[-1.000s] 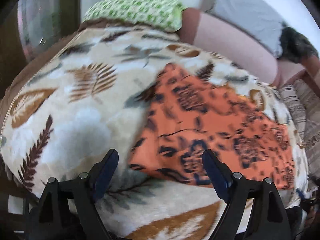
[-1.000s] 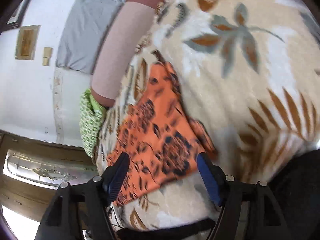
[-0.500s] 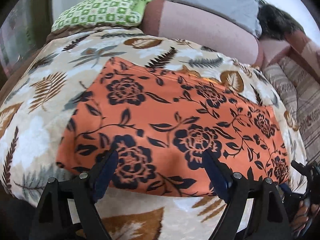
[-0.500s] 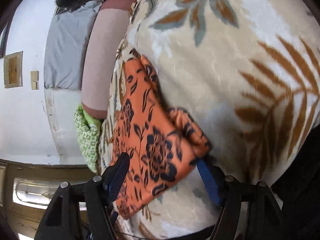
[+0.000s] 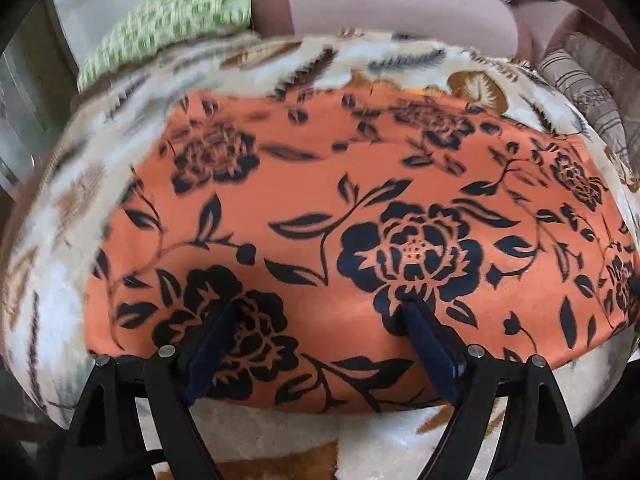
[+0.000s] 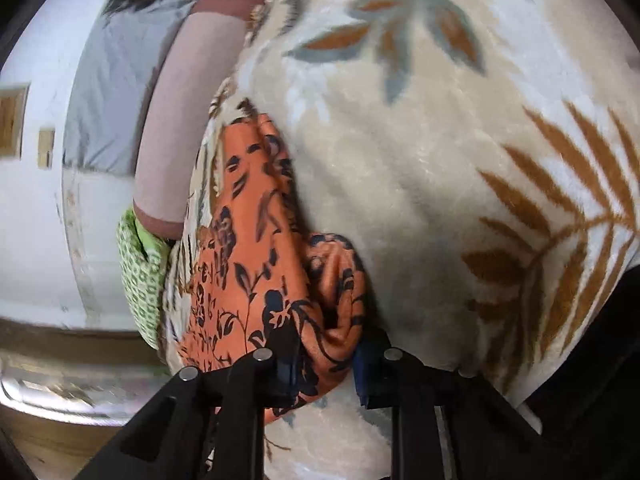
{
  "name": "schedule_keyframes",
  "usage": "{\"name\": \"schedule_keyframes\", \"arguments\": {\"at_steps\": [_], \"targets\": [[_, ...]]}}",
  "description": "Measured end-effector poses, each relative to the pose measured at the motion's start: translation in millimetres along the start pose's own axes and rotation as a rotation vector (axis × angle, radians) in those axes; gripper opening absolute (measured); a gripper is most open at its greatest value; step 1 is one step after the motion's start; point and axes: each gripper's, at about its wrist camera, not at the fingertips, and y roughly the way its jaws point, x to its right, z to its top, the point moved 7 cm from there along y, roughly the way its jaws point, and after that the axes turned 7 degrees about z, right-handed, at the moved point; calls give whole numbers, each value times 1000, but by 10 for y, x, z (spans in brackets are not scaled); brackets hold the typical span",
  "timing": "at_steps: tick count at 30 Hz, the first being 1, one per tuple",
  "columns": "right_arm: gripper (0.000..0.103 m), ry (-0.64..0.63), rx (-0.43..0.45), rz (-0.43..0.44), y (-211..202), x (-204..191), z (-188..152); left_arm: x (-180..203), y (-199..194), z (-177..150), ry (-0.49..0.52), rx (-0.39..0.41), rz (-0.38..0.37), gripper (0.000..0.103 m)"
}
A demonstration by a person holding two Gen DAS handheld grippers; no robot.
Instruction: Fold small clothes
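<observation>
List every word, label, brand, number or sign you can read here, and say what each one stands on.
None: no readable text in either view.
The orange cloth carries only a black flower print.
The blanket shows only leaf patterns.
The green pillow has a small blurred pattern, not letters.
The two plaques on the wall are too blurred to tell whether they bear text.

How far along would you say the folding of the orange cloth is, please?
Early. The orange cloth lies spread on the blanket, no fold visible. In hand: the right gripper is pinching a bunched corner; the left gripper is open over the near edge. Every fold remains.
</observation>
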Motion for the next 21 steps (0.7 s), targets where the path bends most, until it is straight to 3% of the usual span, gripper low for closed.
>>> {"name": "schedule_keyframes", "arguments": {"at_steps": [2,5,7,8,9,10,13,16,19,21], "targets": [[24,-59,-11,0,-3,-118,-9,-22,-161,46,-43,24,-74,86],[28,-47,7,-28,11,-72,12,-75,-250,91,-74,76,-63,86],[47,-15,-17,-10,112,-22,-7,35,21,-24,18,-15,-19,87],[47,-30,-28,-2,157,-36,-16,75,137,-63,46,-34,-1,87],[41,-54,-35,-13,177,-61,-21,75,129,-53,37,-1,3,88],[15,-71,-44,-11,183,-100,-23,81,120,-54,38,-2,2,87],[13,-143,-36,-33,135,-275,-11,72,105,-63,27,0,-25,85],[13,-205,-33,-52,123,-479,-31,38,-67,-4,-11,7,-109,68],[13,-207,-36,-90,161,-436,-39,67,-272,186,-29,96,-166,72],[13,-209,-41,-120,190,-380,-58,201,-61,209,28,55,-135,77]]}}
